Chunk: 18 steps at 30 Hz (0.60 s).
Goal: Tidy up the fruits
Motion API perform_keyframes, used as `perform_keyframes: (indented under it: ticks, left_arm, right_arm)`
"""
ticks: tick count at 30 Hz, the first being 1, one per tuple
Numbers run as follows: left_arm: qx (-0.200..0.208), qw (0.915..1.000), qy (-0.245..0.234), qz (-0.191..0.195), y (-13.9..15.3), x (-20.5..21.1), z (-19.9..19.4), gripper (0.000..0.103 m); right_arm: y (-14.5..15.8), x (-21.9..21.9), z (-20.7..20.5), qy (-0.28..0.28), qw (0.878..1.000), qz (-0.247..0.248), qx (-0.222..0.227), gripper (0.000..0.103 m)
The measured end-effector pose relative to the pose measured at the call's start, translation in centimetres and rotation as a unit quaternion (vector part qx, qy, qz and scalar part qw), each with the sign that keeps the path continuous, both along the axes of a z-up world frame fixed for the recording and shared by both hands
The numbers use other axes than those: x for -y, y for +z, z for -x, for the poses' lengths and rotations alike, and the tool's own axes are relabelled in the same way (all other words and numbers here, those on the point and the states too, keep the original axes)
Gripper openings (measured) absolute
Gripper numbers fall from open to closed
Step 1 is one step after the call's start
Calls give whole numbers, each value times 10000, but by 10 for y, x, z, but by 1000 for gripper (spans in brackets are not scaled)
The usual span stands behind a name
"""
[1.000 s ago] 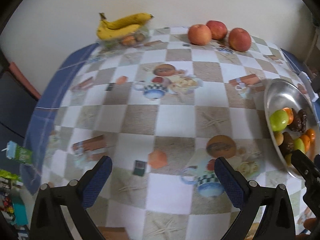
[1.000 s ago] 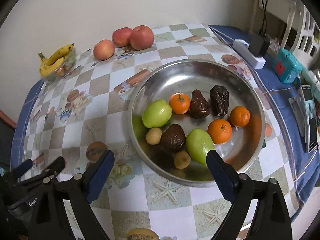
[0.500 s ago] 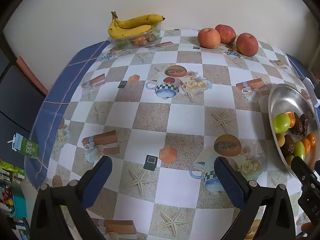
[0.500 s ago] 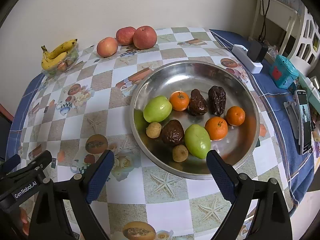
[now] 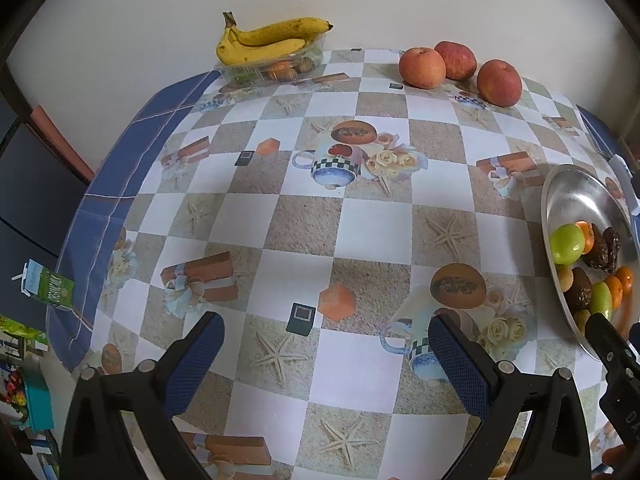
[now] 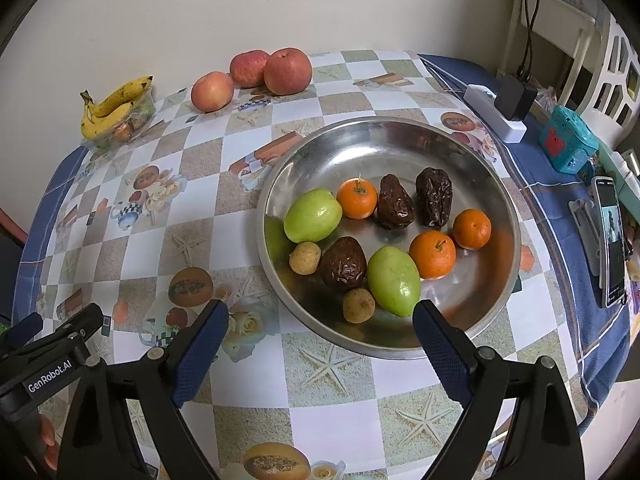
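Observation:
A steel bowl point(image 6: 400, 144) on the checked tablecloth holds two green fruits point(image 6: 313, 215), three oranges point(image 6: 432, 254), three dark wrinkled fruits point(image 6: 343, 263) and two small brown ones point(image 6: 305, 258). It also shows at the right edge of the left wrist view point(image 5: 572, 196). Three red apples point(image 5: 422, 67) and bananas point(image 5: 264, 42) on a clear tray lie at the far edge. My right gripper point(image 6: 318, 348) is open and empty, just in front of the bowl. My left gripper point(image 5: 326, 358) is open and empty over bare cloth.
A white power strip with a black plug point(image 6: 500, 112), a teal box point(image 6: 568, 144) and a phone on a stand point(image 6: 610, 240) sit right of the bowl. The table drops off at its blue border point(image 5: 100, 200) on the left; a carton point(image 5: 48, 288) lies below.
Both grippers have pulled back and risen, so more of the table shows in each view. Both stay open and empty. The fruit has not moved.

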<state>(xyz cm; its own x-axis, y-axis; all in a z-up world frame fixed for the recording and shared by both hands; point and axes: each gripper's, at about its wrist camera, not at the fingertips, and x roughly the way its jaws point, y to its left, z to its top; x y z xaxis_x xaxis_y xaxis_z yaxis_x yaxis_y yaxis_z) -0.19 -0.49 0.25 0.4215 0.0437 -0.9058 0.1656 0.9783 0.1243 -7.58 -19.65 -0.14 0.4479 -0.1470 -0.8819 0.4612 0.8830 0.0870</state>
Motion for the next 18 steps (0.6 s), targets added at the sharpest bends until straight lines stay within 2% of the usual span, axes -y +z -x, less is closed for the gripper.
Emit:
perform_keyframes:
  ticks: [18]
  left_arm:
    - [-59, 9999, 86, 22, -2, -1, -1, 103]
  right_arm:
    - [-2, -1, -2, 8, 10000, 3, -62, 94]
